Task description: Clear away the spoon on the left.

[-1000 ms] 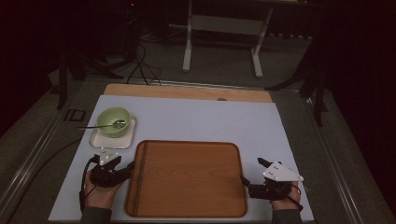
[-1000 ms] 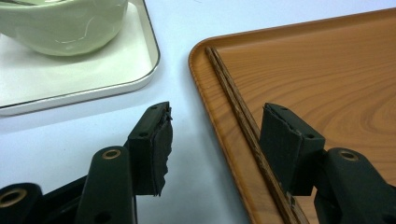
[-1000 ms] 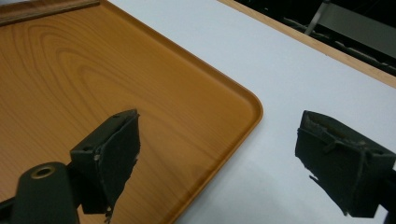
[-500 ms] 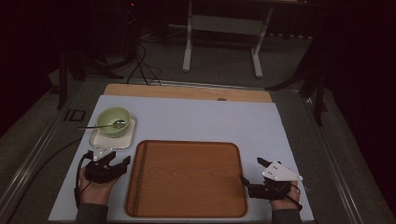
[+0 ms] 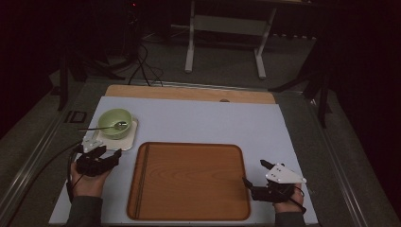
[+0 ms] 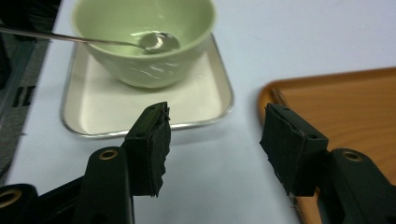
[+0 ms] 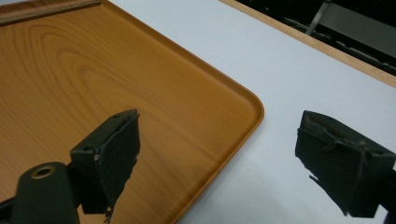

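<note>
Dim room, pale counter (image 5: 198, 123); left tool (image 6: 215, 140) spread, empty, aimed at steel tray (image 6: 205, 105) under bowl (image 6: 144, 35) near left edge, likely for gripping; right tool (image 7: 217, 156) spread over wooden tray (image 7: 93, 84) corner

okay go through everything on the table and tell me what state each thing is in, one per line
Bowl: upright on the small tray, no food visible.
Spoon: resting in the bowl, handle over the rim.
Small tray: flat, holding the bowl.
Wooden tray: flat, empty.
Left gripper: open, holding nothing.
Right gripper: open, holding nothing.
</note>
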Tool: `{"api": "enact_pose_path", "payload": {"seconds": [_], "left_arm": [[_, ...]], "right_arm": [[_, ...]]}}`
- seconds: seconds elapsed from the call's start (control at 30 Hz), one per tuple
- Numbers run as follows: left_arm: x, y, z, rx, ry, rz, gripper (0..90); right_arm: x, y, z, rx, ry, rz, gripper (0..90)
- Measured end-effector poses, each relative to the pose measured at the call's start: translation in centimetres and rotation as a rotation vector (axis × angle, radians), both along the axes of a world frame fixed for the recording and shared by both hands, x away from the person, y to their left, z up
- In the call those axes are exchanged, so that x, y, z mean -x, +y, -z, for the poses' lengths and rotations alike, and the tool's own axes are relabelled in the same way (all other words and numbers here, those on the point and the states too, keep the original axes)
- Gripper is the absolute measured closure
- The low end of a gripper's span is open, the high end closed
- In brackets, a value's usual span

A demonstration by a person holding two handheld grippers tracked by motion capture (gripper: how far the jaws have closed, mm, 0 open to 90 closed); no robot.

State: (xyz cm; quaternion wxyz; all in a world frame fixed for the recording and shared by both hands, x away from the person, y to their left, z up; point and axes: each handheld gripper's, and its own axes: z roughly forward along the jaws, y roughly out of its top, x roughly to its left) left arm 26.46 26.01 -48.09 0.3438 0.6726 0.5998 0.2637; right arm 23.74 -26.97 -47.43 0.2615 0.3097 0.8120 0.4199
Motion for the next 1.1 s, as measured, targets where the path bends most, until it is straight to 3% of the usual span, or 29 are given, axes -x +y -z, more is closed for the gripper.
{"api": "enact_pose_path", "payload": {"seconds": [0.33, 0.5, 0.73, 1.1], "left_arm": [[-1.9, 2.0, -0.1, 0.046, -0.012, -0.066, 40.9], [-3.0, 2.9, -0.2, 0.025, -0.009, -0.094, 40.8], [-4.3, 4.6, 0.1, 0.023, 0.005, -0.182, 40.7], [-6.4, 6.0, 0.3, 0.032, 0.006, -0.214, 39.4]], "right_arm": [[-0.1, 0.0, 0.0, -0.003, -0.002, 0.0, 13.5], [-0.1, 0.0, 0.0, -0.003, -0.002, -0.001, 13.5], [-0.1, 0.0, 0.0, -0.003, 0.001, -0.001, 13.5], [-0.1, 0.1, 0.0, -0.006, 0.002, -0.004, 13.5]]}}
